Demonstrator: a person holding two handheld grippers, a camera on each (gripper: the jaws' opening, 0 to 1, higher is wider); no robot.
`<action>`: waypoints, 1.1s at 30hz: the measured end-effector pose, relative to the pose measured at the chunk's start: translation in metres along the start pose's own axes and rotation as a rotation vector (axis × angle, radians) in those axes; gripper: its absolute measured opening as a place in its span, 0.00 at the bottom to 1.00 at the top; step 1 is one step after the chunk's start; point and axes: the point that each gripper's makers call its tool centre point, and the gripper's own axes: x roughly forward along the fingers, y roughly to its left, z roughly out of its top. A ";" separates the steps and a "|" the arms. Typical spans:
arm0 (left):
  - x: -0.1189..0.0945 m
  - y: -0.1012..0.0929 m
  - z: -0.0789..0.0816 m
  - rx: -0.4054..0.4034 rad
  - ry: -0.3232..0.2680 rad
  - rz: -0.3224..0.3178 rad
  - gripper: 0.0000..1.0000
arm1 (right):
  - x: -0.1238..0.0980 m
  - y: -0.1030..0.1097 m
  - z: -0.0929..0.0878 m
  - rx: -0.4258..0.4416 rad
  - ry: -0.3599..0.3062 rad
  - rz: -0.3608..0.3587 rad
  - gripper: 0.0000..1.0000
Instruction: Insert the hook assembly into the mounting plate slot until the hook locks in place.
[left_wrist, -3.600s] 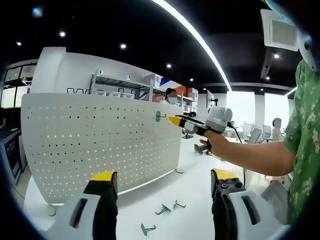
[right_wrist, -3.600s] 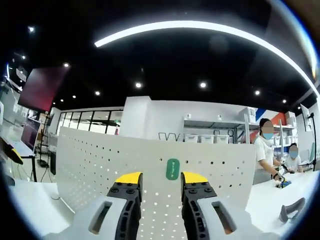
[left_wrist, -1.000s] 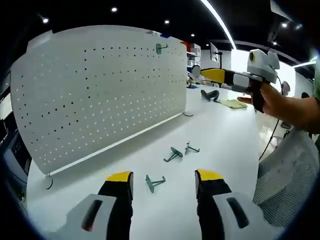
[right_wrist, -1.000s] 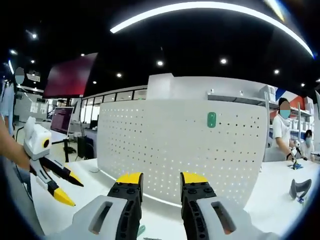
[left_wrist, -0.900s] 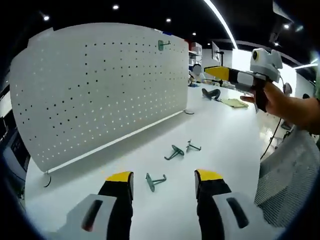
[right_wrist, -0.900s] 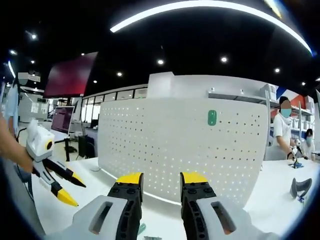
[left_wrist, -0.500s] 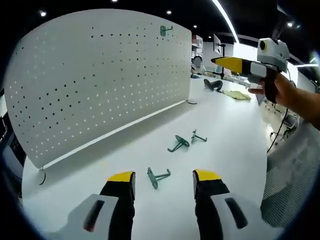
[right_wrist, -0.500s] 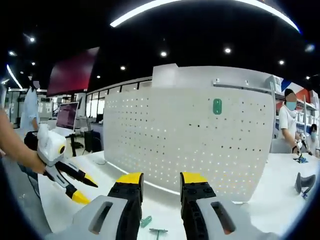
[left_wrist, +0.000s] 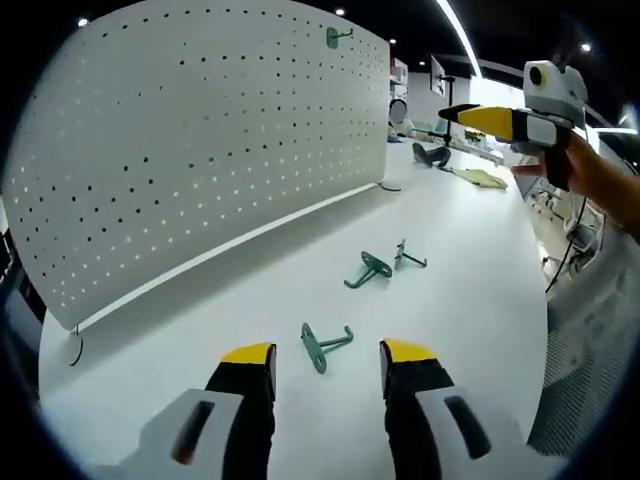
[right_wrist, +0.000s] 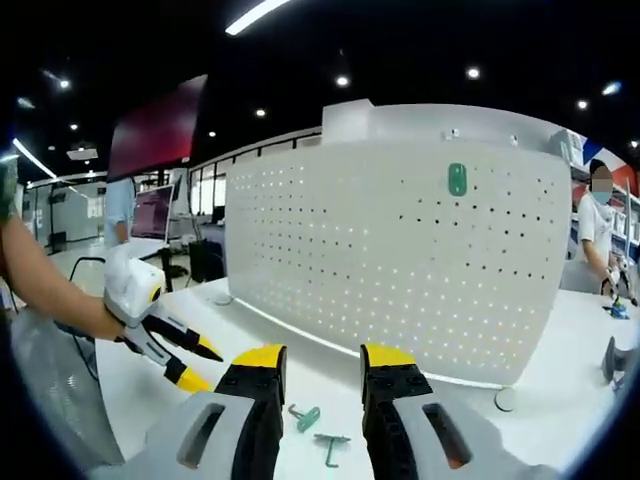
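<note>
A white pegboard mounting plate (left_wrist: 200, 150) (right_wrist: 400, 260) stands upright on the white table (left_wrist: 470, 260). One green hook (left_wrist: 335, 36) (right_wrist: 457, 179) hangs near its top edge. Three more green hooks lie on the table: the nearest hook (left_wrist: 325, 345) just ahead of my left gripper (left_wrist: 325, 352), which is open and empty, and two hooks (left_wrist: 368, 268) (left_wrist: 407, 257) further off. My right gripper (right_wrist: 322, 358) is open and empty, facing the plate; it also appears as the right gripper (left_wrist: 500, 118) held high in the left gripper view. The left gripper (right_wrist: 180, 360) also appears at lower left of the right gripper view.
A dark object (left_wrist: 432, 155) and a yellowish cloth (left_wrist: 482, 178) lie at the far end of the table. A person (right_wrist: 598, 230) stands beyond the plate's right end, another person (right_wrist: 125, 210) at far left. Table hooks (right_wrist: 305, 418) (right_wrist: 330, 445) lie below the right gripper.
Both views have swung downward and the left gripper has come closer to the nearest table hook. The right gripper has drawn back from the plate, leaving the hung hook on it.
</note>
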 end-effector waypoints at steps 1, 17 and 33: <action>0.002 0.001 -0.001 0.000 0.003 0.000 0.42 | 0.000 0.000 0.000 0.001 -0.001 0.001 0.29; 0.012 0.006 -0.006 0.047 0.034 0.013 0.28 | -0.004 -0.006 0.001 0.020 -0.008 -0.017 0.29; 0.018 0.007 -0.012 0.090 0.062 0.019 0.15 | -0.003 -0.009 -0.002 0.038 -0.008 -0.022 0.29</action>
